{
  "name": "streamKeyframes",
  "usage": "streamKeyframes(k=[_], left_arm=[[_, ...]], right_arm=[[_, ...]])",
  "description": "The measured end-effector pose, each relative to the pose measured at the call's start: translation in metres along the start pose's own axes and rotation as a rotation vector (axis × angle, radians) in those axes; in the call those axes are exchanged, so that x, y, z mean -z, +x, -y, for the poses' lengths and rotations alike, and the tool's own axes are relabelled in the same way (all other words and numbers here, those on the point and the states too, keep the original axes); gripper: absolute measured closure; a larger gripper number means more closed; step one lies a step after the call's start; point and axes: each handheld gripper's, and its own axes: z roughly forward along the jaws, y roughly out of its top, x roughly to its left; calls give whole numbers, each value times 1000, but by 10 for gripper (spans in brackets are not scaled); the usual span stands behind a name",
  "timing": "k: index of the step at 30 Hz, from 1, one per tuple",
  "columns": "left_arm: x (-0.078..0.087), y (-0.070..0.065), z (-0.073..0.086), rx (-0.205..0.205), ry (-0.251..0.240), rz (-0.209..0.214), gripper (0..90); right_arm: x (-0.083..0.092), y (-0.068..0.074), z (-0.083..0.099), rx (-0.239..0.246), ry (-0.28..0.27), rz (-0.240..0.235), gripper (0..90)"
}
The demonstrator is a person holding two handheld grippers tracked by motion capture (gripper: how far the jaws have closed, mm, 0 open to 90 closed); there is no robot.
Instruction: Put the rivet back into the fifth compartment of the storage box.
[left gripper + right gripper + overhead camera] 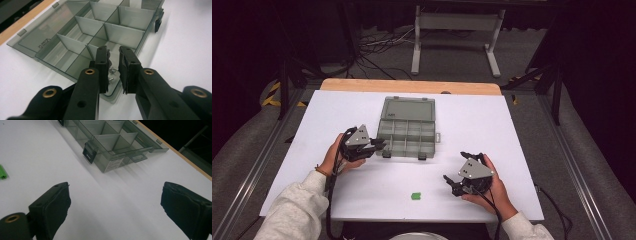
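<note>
I read the job as sorting small parts into the smoked-grey clear plastic compartment box [407,134], which lies lid-open at centre table, about 12 o'clock from me. My left gripper [379,145] hangs over the box's near-left corner compartment; in the left gripper view its jaws stand narrow with a small gap, nothing pinched between the pads, and a few small silver metal screws [111,72] lie on the compartment floor right under them. So I judge that load delivered. My right gripper [452,182] sits at roughly 4 o'clock from the box, well apart from it, jaws wide and empty. Still to do: the small green plastic block [415,196] lies on the white tabletop [512,130] at 6 o'clock from the box, untouched, left of the right gripper. The other compartments look empty from here.
</note>
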Motion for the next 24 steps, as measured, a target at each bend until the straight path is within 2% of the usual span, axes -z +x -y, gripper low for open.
streamKeyframes(k=[5,12,16,24], left_arm=[[6,-4,-3,-30,-20,-24,715],[10,-7,-6,-39,-38,-41,603],[12,-8,-7,-41,-53,-43,555],[15,-9,-7,-16,-74,-95,367]], right_arm=[[0,-1,0,-3,2,-1,94],[-1,-2,1,-12,6,-13,97],[0,-2,1,-12,4,-12,97],[0,-2,1,-15,1,-2,95]])
